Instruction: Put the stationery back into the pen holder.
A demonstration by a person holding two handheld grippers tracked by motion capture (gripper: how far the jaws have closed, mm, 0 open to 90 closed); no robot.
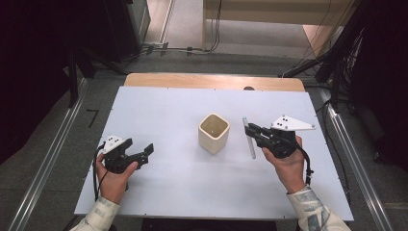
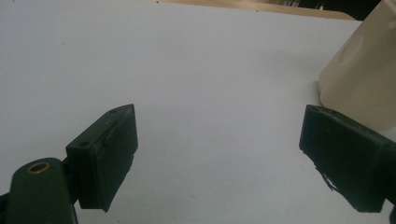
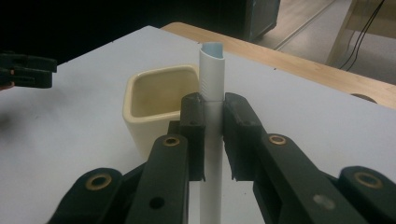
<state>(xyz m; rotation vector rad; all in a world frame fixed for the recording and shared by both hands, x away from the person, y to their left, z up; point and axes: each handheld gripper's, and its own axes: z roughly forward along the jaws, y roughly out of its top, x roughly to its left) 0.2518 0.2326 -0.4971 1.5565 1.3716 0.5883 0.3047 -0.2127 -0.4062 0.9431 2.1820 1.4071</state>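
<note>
Smooth white tube (image 3: pixel 211 93), round and slim, is being clamped by the right gripper (image 1: pixel 251 131) at three o'clock of the glossy cream square cup (image 1: pixel 213 133); left gripper (image 1: pixel 144 153) is being held wide apart.

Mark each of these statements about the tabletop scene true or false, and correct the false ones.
1. The right claw is shut on the white tube. True.
2. The left claw holds the cream cup. False: its jaws stand open with nothing between them, and the cup stands apart, to one side.
3. The cream cup lies tipped on its side. False: it stands upright with its open mouth up.
4. The cup stands between the two claws on the white table in the high view. True.
5. The tube is already inside the cup. False: it is beside the cup, gripped in the right claw.
</note>
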